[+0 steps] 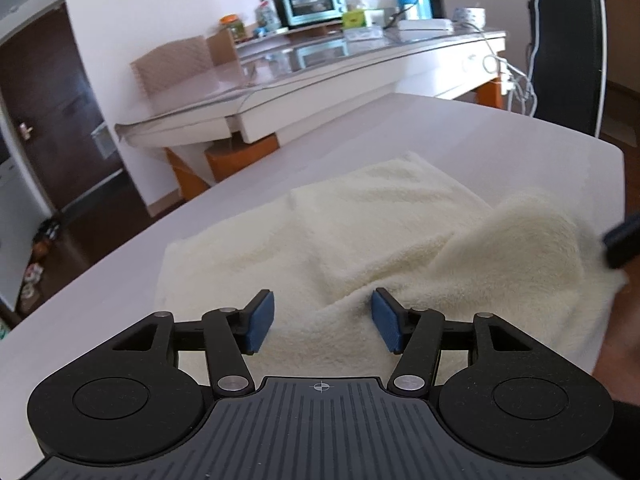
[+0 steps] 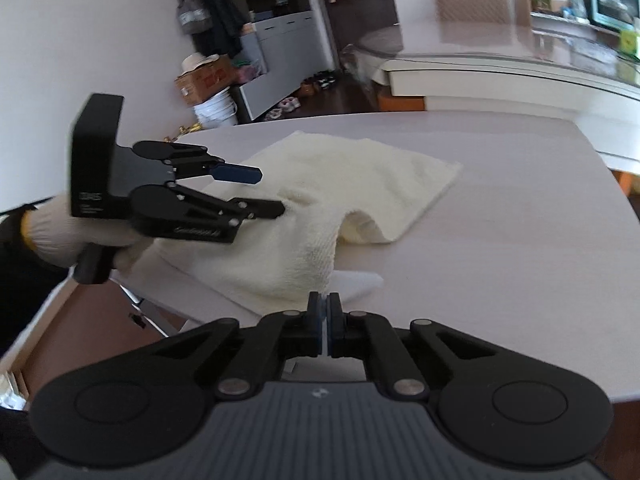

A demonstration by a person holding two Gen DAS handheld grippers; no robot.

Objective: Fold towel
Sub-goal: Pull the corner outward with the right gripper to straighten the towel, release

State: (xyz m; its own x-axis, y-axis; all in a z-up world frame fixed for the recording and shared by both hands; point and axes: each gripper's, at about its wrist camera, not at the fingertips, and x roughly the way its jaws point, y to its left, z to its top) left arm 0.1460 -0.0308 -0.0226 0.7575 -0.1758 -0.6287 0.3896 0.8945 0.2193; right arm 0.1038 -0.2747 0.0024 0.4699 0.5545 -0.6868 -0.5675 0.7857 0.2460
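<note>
Right gripper (image 2: 324,308) fills the near foreground of its own view, jaws pressed together with a thin edge of cream towel (image 2: 352,172) pinched between the blue pads. From that pinch the cloth rises off the table (image 2: 500,220) in a slack, tented fold and runs away toward the far side.

Table: pale, matte, large, with a rounded far-right corner. Towel sits on its near-left part, close to the near edge.

Towel: cream-white terry, nubby pile, no pattern or border visible. Far portion lies flat, roughly rectangular, one corner pointing right. Between flat part and lifted part a rounded hump with a shadowed hollow under it. In the left wrist view the towel (image 1: 340,220) shows a flat far panel with soft creases, and at right a raised, blurred lobe drawn up toward a dark object at the frame edge, likely the other gripper.

Left gripper (image 2: 264,192), seen from the right wrist view at left, held by a white-gloved hand (image 2: 60,228). Jaws wide apart, one finger above the cloth, the lower one touching or just pressing into it; nothing clasped. In its own view the left gripper (image 1: 322,322) has blue pads (image 1: 260,320) spread, towel lying between and beneath them.
</note>
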